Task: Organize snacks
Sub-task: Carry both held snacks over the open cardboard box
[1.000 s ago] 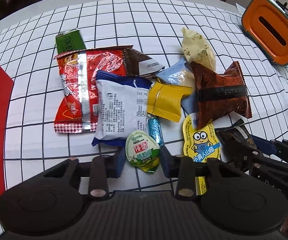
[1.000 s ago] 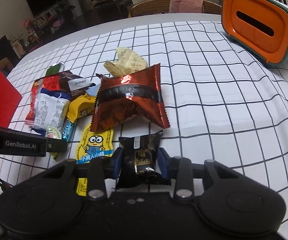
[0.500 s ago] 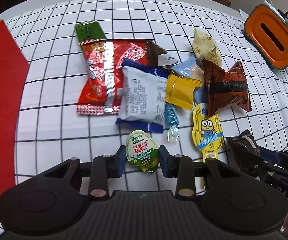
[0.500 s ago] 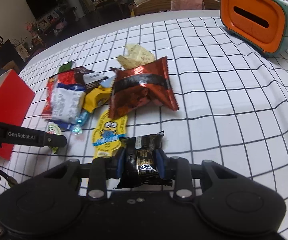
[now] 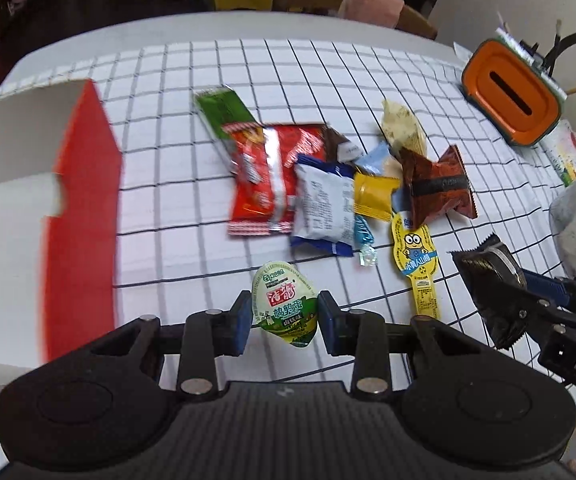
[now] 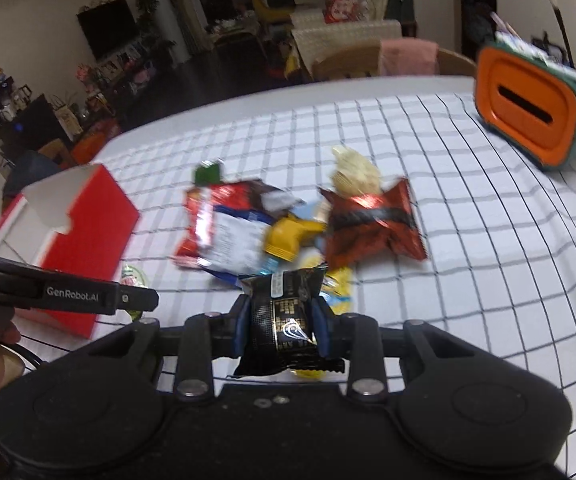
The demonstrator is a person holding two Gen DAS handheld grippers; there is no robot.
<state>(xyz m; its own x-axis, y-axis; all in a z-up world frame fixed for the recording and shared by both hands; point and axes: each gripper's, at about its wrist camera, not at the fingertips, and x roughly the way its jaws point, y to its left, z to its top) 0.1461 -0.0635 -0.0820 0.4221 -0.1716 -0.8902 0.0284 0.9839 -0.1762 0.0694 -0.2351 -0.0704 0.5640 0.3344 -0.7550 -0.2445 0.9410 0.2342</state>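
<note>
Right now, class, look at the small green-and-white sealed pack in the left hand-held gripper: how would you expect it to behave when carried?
The green-and-white pack sits pinched between the left hand-held gripper pads without sagging, so it is probably light and fairly firm. Its rounded shape and glossy film suggest it could slip or twist if the grip loosens.

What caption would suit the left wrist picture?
Left gripper holding a small green-and-white snack pack above the checked tablecloth, red box alongside.
</note>
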